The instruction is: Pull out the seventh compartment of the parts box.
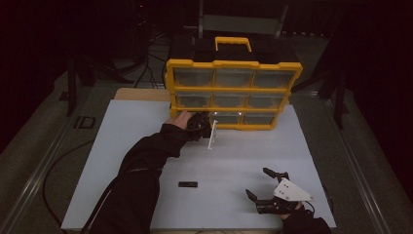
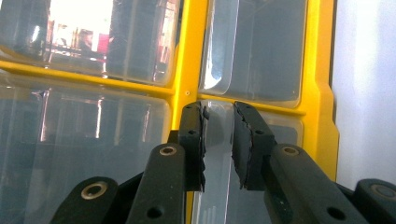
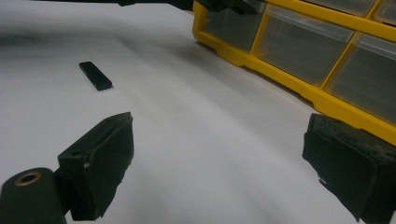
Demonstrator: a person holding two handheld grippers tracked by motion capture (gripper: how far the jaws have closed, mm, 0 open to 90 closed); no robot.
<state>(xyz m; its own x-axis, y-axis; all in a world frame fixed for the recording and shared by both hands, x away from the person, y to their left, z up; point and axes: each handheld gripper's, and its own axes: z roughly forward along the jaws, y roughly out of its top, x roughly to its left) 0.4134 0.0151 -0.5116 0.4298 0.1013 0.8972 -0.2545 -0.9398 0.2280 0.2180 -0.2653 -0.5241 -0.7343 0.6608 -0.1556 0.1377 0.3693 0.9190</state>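
Left claw [image 2: 218, 147] clamped on clear drawer front [image 2: 217, 186] of yellow organizer [image 1: 234, 92], forearm stretched far; right claw [image 1: 267, 184] apart, resting near-right on tabletop [image 1: 146, 146].

The drawer cabinet [image 1: 234, 92] stands at the table's [image 1: 126, 146] far edge, a small block [image 1: 188, 184] lying near its front.

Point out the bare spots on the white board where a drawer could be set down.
Free: the left strip of the white board, and the middle between the small black block and the yellow organizer. Crowded: the front right around the right hand-held gripper.
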